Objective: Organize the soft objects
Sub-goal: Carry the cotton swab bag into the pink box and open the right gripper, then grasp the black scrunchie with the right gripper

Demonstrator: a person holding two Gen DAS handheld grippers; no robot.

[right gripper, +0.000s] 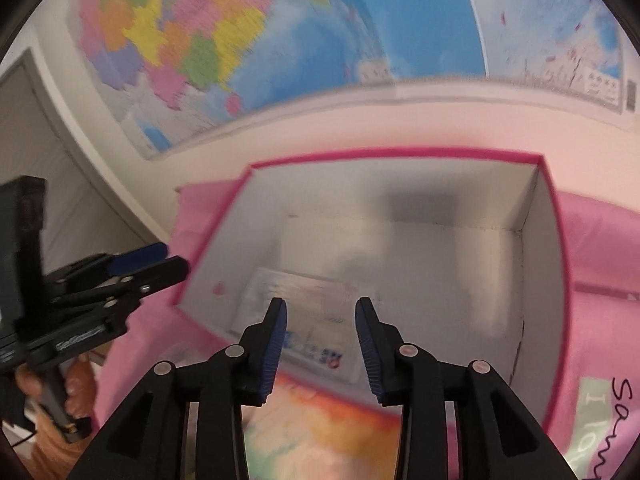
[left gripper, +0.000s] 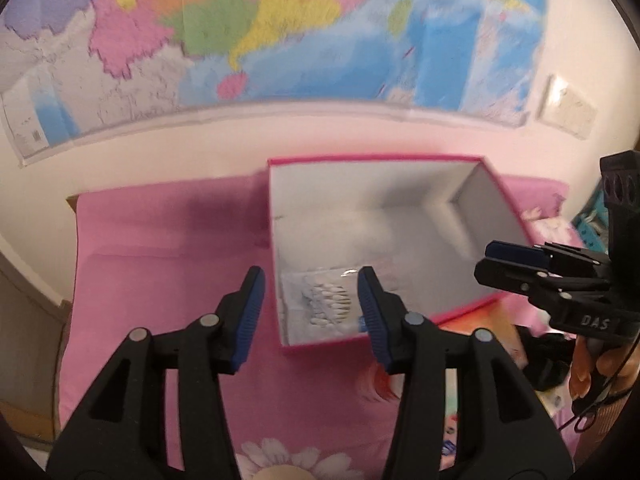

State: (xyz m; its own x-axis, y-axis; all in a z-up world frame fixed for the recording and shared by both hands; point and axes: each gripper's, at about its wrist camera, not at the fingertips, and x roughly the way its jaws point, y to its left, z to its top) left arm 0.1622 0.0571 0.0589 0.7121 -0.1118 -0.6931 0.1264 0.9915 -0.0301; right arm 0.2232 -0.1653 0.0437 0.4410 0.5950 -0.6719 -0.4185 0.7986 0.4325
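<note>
A: Where's the soft stuff?
B: A clear packet of cotton swabs point(left gripper: 326, 304) lies on the floor of the pink-edged box point(left gripper: 460, 158), in the near left corner as the left wrist camera sees it. The right camera is blurred but shows a pale flat packet point(right gripper: 304, 312) in the same spot.
A: And the box?
B: Open, sitting on a pink bedsheet point(left gripper: 160, 248) below a wall map point(left gripper: 240, 32).
A: The left gripper point(left gripper: 311, 312)?
B: Its fingers are spread, with nothing between them, over the box's near left corner.
A: The right gripper point(right gripper: 321, 330)?
B: Fingers apart too, empty, poised over the near wall of the box. A hand point(left gripper: 592, 364) grips its handle.
</note>
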